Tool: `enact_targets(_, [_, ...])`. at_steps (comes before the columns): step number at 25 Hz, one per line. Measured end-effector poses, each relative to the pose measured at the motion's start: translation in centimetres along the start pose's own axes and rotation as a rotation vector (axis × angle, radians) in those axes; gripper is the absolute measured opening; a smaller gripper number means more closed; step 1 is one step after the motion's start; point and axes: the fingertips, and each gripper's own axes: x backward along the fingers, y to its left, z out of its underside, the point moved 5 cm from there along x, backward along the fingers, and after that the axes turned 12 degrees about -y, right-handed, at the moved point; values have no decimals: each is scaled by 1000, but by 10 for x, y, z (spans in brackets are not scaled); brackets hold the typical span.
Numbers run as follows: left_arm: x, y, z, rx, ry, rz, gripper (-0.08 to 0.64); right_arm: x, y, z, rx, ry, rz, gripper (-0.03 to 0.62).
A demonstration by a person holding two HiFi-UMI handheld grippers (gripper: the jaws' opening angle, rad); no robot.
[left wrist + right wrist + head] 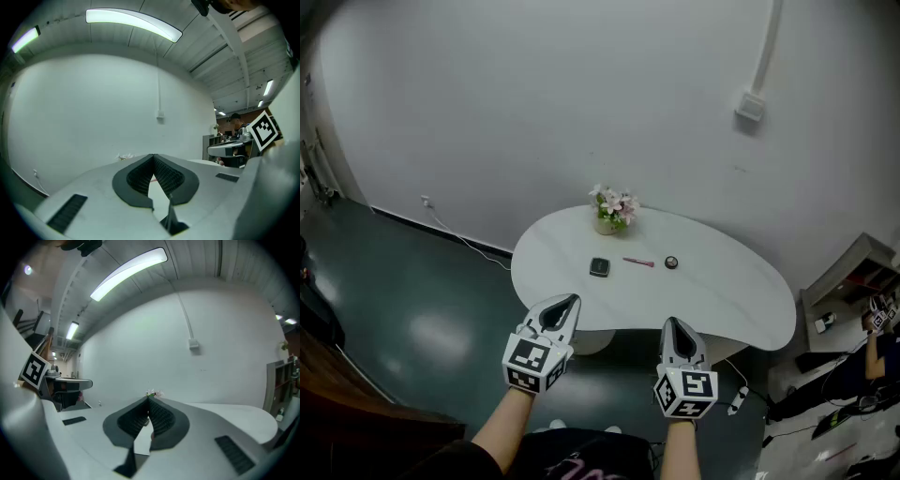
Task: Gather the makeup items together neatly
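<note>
Three makeup items lie in a row on the white oval table (731,300): a dark square compact (599,267), a thin pink pencil (638,262) and a small round dark pot (671,262). My left gripper (570,302) and right gripper (671,324) hover side by side short of the table's near edge, both shut and empty. In the left gripper view the left gripper's (153,157) tips meet. The right gripper view shows the right gripper (148,399) with its tips touching too. The jaws hide the makeup items in both gripper views.
A small pot of pink and white flowers (612,210) stands at the table's far edge against the white wall. Dark floor lies left of the table, with a cable (459,236) along the wall. Shelving (853,281) and cables sit at the right.
</note>
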Motion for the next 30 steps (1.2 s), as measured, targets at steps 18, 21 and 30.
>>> enact_targets(18, [-4,7,9,22,17,43,12,-9,10,3,12,19,13,63])
enact_targets(21, [0,8,10,30,19,53,12,-7,14,6,15,32,26,63])
enact_targets(30, [11,15,19,58,21,85,12,2,33,23,38,59,37,63])
